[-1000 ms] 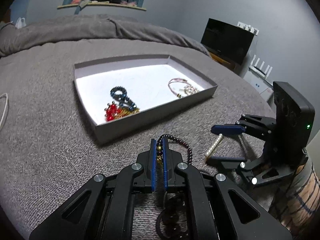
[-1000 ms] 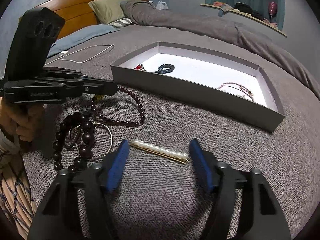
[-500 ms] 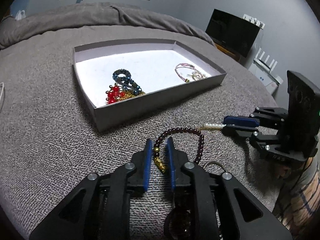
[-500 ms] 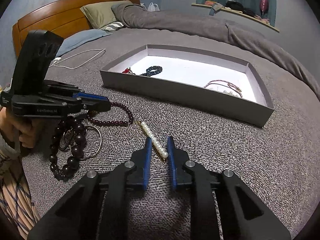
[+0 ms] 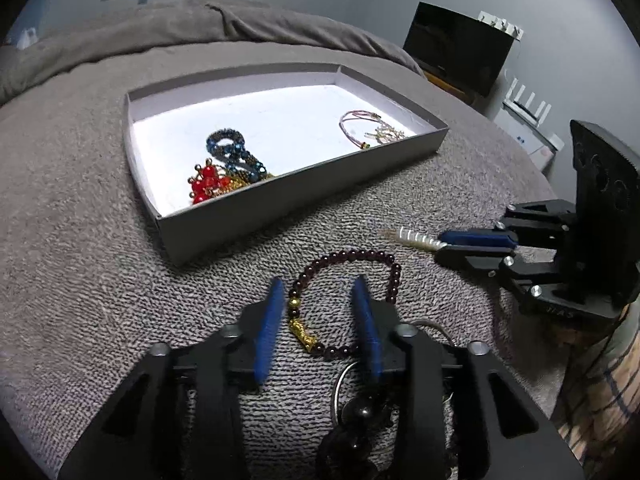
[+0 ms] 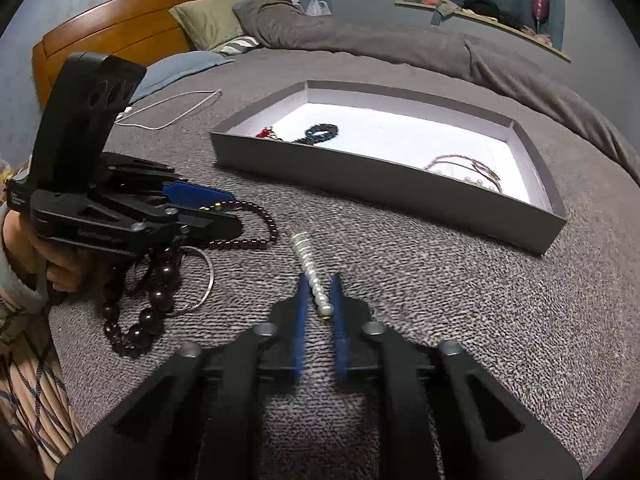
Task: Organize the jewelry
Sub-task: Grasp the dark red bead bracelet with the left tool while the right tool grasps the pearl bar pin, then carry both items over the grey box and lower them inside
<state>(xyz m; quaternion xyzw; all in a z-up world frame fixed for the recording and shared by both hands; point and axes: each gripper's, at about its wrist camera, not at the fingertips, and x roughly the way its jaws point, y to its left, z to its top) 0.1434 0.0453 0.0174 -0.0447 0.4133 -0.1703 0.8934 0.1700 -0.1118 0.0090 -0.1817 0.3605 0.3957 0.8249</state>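
Note:
A grey open box [image 5: 300,192] lies on the grey bed cover, holding a blue beaded piece [image 5: 230,148], red beads [image 5: 206,184] and a thin pink bracelet [image 5: 368,130]. In front of it a dark red bead bracelet [image 5: 348,256] with a gold charm lies flat. My left gripper [image 5: 318,284] straddles its near side, jaws opening, pads off the beads. My right gripper [image 6: 319,280] is shut on the near end of a short pearl strand [image 6: 308,260], which points toward the box [image 6: 380,184]. The left gripper [image 6: 224,204] shows at left.
A string of large dark beads [image 6: 160,280] with a metal ring [image 6: 204,280] lies beside the left gripper. A white cable [image 6: 176,108] trails at the back left. Pillows and a wooden headboard [image 6: 120,28] stand beyond. A dark screen [image 5: 456,52] is off the bed's right.
My left jaws have parted and let go of the dark red bracelet, which now lies on the cover. My right jaws have closed onto the pearl strand, which has swung in line with them.

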